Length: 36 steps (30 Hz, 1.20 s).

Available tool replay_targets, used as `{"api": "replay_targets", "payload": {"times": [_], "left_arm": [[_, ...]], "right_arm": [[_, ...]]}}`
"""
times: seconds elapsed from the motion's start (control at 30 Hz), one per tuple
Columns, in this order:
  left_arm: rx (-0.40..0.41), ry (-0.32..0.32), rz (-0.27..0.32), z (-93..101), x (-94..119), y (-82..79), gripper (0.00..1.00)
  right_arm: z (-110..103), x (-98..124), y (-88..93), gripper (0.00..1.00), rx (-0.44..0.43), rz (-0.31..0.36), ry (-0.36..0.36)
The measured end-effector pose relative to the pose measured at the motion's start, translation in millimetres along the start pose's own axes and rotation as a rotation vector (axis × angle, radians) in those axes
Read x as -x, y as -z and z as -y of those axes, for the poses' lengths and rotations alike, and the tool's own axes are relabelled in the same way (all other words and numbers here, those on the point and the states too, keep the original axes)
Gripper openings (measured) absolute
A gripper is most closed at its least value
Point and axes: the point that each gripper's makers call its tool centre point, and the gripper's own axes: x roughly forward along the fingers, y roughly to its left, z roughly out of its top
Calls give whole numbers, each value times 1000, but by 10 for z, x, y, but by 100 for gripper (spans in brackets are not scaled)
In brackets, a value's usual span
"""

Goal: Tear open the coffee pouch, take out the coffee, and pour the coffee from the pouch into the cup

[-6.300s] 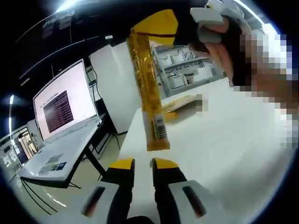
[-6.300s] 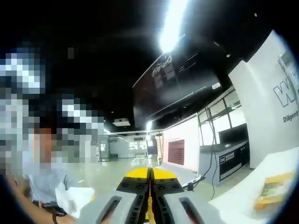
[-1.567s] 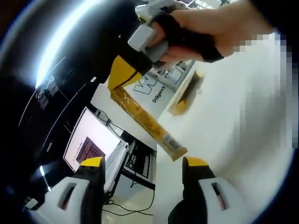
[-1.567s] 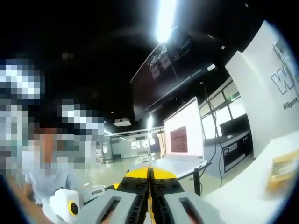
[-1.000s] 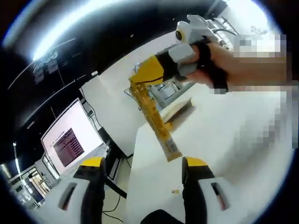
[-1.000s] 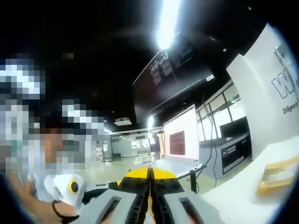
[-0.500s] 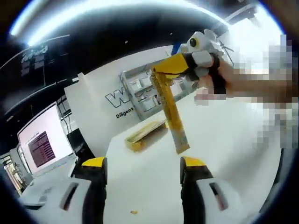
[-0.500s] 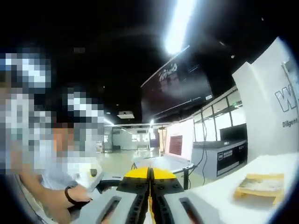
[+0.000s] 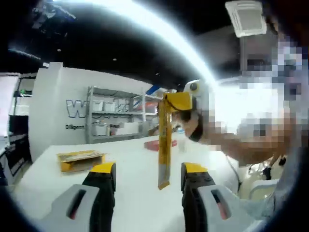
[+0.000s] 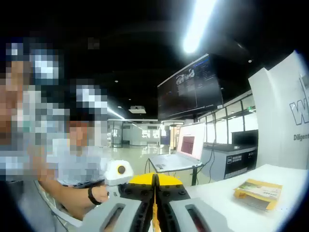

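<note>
Pouch: the long, narrow yellow foil coffee stick pouch [image 9: 164, 145] hung upright above the white surface [image 9: 140, 193], looking light, thin and floppy.
Right gripper [image 9: 176, 102]: jaws clamped on its top edge.
Left gripper [image 9: 147, 175]: jaws spread wide, empty, flanking the pouch's lower end.
Hold: probably best pinched near the top seam for tearing.

You have one coffee pouch [image 9: 163, 145] hanging from the right gripper [image 9: 179, 103], two grippers counting the left gripper [image 9: 148, 170], one yellow box [image 9: 79, 159] far left on one white table [image 9: 135, 203], and one laptop [image 10: 181, 151].
</note>
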Motion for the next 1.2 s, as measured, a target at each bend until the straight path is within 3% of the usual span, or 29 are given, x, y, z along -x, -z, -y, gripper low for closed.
{"api": "replay_targets", "payload": {"times": [0.03, 0.07, 0.23, 0.4, 0.53, 0.63, 0.93, 1.1, 1.2], "left_arm": [[2, 71, 63, 190, -45, -61, 52], [3, 103, 88, 276, -63, -83, 51], [46, 194, 45, 619, -306, 151, 47], [150, 275, 72, 889, -549, 273, 39], [135, 304, 97, 1050, -697, 347, 30], [132, 327, 113, 1159, -781, 417, 30], [119, 393, 81, 1401, -861, 501, 16], [112, 417, 67, 1517, -895, 547, 19], [90, 417, 64, 1533, -919, 568, 15]], "right_arm": [[-48, 66, -7, 1, -4, 7, -13], [-132, 151, -15, 1, -18, 17, -44], [-291, 435, -33, 1, -31, 37, -86], [-383, 676, -10, 1, -32, 35, -80], [-427, 868, 56, 1, -35, 23, -54], [-457, 989, 90, 1, -46, 36, -39], [-521, 1232, 210, 1, -75, 64, -12], [-531, 1278, 185, 1, -80, 83, -12], [-527, 1283, 147, 1, -74, 90, -14]]}}
